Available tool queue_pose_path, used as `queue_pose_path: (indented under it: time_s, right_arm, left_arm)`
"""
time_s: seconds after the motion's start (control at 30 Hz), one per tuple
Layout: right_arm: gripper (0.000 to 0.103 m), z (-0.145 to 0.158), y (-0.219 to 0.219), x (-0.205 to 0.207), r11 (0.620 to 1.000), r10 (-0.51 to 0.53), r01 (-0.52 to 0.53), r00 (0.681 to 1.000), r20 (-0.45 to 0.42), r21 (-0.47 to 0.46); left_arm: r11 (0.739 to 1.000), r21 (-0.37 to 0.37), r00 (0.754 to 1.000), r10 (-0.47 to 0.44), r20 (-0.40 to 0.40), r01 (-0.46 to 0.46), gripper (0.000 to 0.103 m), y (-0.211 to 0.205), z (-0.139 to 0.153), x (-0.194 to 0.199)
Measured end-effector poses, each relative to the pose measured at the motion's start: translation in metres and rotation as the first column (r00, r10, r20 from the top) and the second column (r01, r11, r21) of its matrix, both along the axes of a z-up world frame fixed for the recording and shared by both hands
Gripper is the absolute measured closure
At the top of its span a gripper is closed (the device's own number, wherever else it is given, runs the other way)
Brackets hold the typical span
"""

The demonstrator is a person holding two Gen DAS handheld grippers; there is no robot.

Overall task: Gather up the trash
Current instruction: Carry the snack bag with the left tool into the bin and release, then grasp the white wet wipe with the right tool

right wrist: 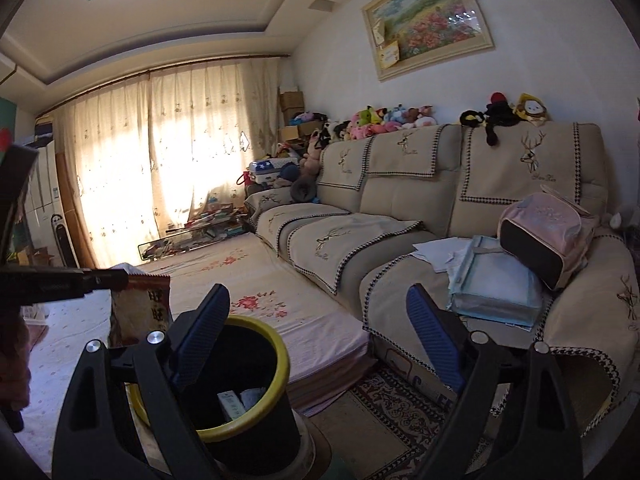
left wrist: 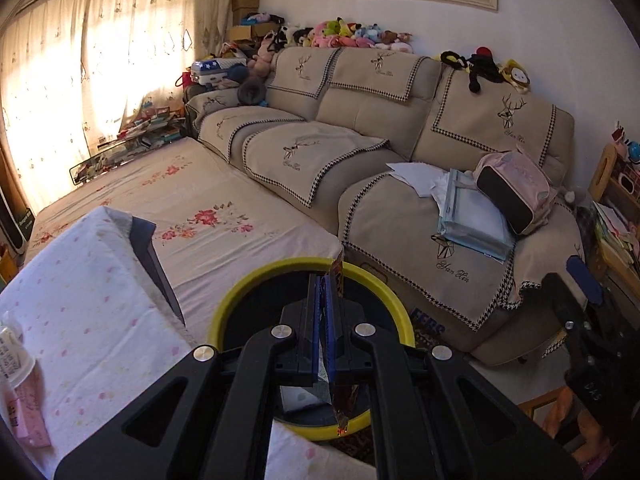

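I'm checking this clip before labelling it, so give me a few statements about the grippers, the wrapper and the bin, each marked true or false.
1. The left gripper is shut on a snack wrapper. True.
2. The right gripper holds a wrapper too. False: its jaws stand open with nothing between them.
3. The bin has a yellow rim. True.
4. The bin is empty. False: some items already lie inside.
5. A pink backpack lies on the sofa. True.

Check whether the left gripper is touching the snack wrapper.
Touching. The left wrist view shows the left gripper with its jaws shut on the snack wrapper, above the yellow-rimmed bin.
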State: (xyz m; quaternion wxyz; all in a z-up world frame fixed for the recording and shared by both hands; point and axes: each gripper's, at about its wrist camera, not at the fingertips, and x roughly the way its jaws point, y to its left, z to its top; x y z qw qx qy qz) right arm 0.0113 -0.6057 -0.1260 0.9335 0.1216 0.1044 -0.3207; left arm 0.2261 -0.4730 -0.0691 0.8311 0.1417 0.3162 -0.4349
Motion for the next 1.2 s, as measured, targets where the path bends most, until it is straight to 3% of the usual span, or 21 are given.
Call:
queue_pose_path:
  time_s: [0.17,0.3,0.4,0.57,0.73,0.87,0.97,1.07,1.2]
  right_arm:
    - [0.018,-0.008,-0.016,-0.011,1.0,-0.024,0.024,1.0,0.005,0.015]
    - [0.018,-0.01,-0.016,-0.012,0.999,-0.03,0.03,1.0,0.004,0.028]
    - [0.018,-0.011,-0.015,-0.009,0.999,-0.026,0.026,1.0,0.0,0.044]
    - [0.018,-0.012,-0.006,0.0,0.999,-0.002,0.002,1.0,-0.005,0.048]
    - [0.016,-0.005,0.01,0.017,0.998,0.053,-0.053,0.999,-0.001,0.041]
    - [0.016,0.005,0.035,0.04,0.99,0.14,-0.14,0.99,0.006,0.026]
    - [0.016,0.015,0.062,0.064,0.971,0.238,-0.238,0.971,0.006,0.012]
    - [0.016,0.027,0.097,0.094,0.935,0.354,-0.354,0.935,0.0,-0.007]
    - [0.016,0.042,0.149,0.135,0.862,0.506,-0.506,0.863,-0.015,-0.034]
  left_arm:
    - [0.998,0.045,0.998,0.054,-0.041,-0.052,0.095,-0.037,-0.034,0.02]
    - [0.994,0.058,0.995,0.097,-0.031,-0.095,0.048,-0.037,-0.043,0.025]
    - [0.993,0.046,0.994,0.104,0.022,-0.105,0.046,-0.023,-0.038,0.023]
    - [0.99,-0.035,0.987,0.139,0.08,-0.136,0.041,0.033,-0.012,0.02]
    - [0.957,-0.158,0.956,0.264,0.129,-0.243,0.03,0.111,0.016,0.016]
    - [0.904,-0.218,0.895,0.408,0.179,-0.368,0.024,0.188,0.031,0.017]
    - [0.84,-0.245,0.823,0.533,0.199,-0.484,0.022,0.252,0.034,0.023]
    - [0.753,-0.262,0.734,0.653,0.186,-0.604,0.021,0.321,0.029,0.036]
    - [0.628,-0.267,0.613,0.776,0.149,-0.731,0.021,0.403,0.011,0.056]
